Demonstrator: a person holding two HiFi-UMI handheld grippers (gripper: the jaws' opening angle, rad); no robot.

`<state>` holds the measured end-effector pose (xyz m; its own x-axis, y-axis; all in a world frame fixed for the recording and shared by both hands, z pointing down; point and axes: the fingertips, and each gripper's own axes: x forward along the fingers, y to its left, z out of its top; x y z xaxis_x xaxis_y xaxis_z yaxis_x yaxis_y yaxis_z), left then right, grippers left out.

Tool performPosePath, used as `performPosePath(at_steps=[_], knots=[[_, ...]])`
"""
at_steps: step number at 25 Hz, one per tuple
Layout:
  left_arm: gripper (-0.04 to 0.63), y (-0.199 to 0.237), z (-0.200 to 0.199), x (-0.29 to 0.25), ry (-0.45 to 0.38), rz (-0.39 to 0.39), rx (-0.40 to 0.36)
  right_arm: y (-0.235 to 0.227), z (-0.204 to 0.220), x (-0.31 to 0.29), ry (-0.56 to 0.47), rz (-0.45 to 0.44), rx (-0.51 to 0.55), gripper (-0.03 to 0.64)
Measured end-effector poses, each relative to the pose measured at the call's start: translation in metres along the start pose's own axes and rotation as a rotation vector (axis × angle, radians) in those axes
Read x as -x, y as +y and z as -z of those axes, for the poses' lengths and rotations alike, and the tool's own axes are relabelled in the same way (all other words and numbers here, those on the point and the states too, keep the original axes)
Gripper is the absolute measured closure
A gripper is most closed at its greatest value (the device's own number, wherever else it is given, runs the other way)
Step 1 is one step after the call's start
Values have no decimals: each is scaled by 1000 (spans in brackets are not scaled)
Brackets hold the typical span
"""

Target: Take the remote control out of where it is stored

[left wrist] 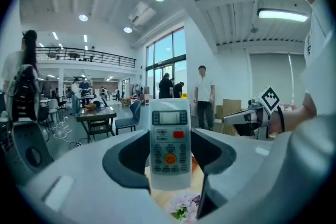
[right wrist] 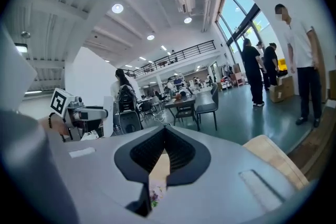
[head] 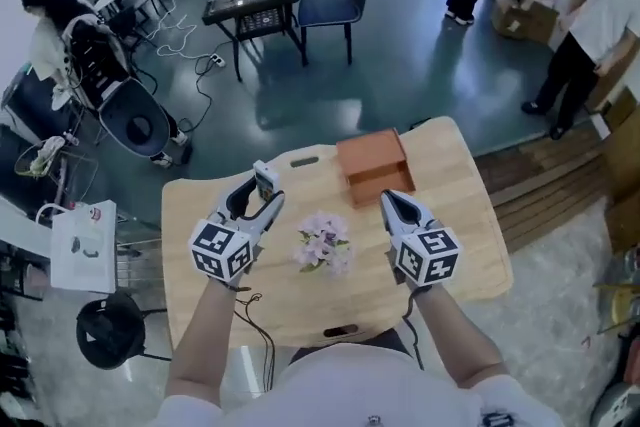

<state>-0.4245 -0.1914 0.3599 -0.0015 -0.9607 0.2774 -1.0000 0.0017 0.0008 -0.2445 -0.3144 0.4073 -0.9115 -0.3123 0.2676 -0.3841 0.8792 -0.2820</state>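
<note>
Currently, the left claw (head: 262,199) is pinching the remote control (left wrist: 169,141) by its lower body, with one jaw on each long edge. The remote stands upright, its display and keypad facing the left gripper view. A red button sits above a round orange one. In the head view the remote is held over the left part of the wooden tabletop (head: 455,215), outside the brown box (head: 372,165), to its left and clear of it. The right claw (right wrist: 165,138) is pressed together with nothing between its jaws. Its tips are near the front of the box; contact cannot be determined. A small bunch of pale pink flowers (head: 324,244) lies on the tabletop between the two claws.
</note>
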Motion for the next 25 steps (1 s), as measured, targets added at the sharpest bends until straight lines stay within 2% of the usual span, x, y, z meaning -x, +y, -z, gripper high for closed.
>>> performPosePath(at_steps=[4,7,13,16,25], knots=[[350,17,2,60,-53,-104,58,37,-16,-10,-14,-68,45,589],[350,24,0,91,-98,-168,74,57,-23,-18,-19,-105,73,589],[350,24,0,123,-163,-227,108,85,-25,-27,-21,-147,103,589],[350,22,-7,123,-177,-232,103,87,-34,-28,-28,-156,110,589],[350,1,-13,96,-173,-154,117,81,-38,-28,-31,-147,122,591]])
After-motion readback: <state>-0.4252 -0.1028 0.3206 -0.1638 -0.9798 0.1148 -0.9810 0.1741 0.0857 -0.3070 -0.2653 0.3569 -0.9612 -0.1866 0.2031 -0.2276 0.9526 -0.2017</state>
